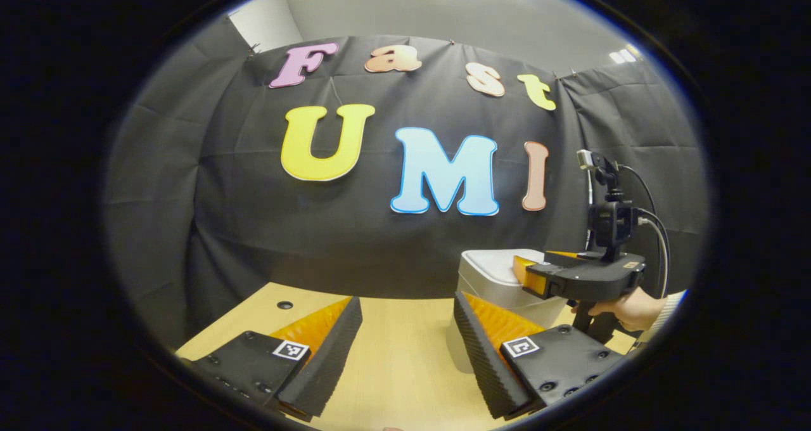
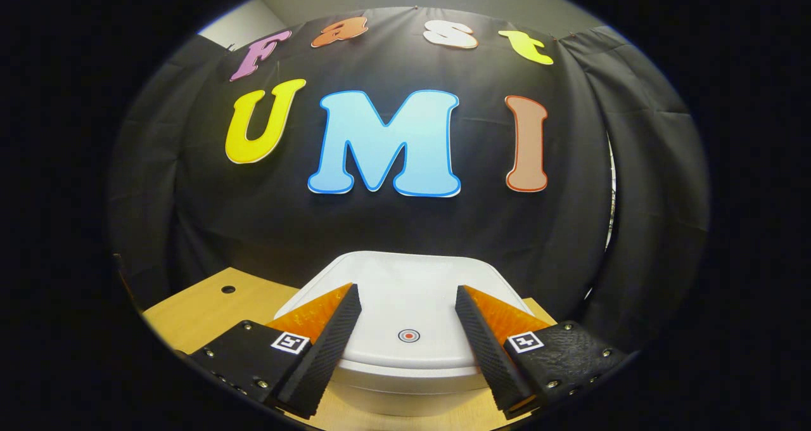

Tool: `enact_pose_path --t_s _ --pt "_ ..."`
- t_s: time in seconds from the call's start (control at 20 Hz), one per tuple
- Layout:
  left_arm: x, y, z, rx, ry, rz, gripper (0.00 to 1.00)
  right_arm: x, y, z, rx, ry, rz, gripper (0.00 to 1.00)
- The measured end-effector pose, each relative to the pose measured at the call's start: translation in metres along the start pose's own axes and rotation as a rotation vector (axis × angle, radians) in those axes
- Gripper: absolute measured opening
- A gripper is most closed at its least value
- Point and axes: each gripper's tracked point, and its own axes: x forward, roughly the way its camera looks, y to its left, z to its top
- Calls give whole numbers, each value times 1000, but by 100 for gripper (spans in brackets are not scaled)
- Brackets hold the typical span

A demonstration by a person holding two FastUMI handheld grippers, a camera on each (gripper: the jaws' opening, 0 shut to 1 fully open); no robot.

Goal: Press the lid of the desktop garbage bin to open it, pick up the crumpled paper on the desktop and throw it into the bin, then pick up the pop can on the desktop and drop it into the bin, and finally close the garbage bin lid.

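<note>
Right gripper (image 2: 408, 333) wide apart, empty, over the bin (image 2: 405, 304) lid, which is down – left gripper (image 1: 405, 339) wide too, empty, above the surface (image 1: 393, 355).

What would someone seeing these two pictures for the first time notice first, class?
In the right gripper view, a white plastic bin with a closed lid sits centred on the pale wooden desktop, a small round red-centred target mark on the lid lying between the open right gripper. In the left gripper view, the open left gripper hangs over bare desktop, with a hand holding the other gripper over the bin at right.
</note>
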Motion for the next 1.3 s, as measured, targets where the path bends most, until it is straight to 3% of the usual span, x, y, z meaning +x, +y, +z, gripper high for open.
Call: enact_pose_path --t_s 0.2,0.6,1.3 --pt "-7 -3 5 -1 -16 13 95 1 2 2 21 -63 2 98" --pt "-20 -10 19 0 -54 46 95 1 1 7 32 -60 5 97" --pt "-68 -1 22 44 -70 217 95 -13 -3 8 44 -39 39 96"
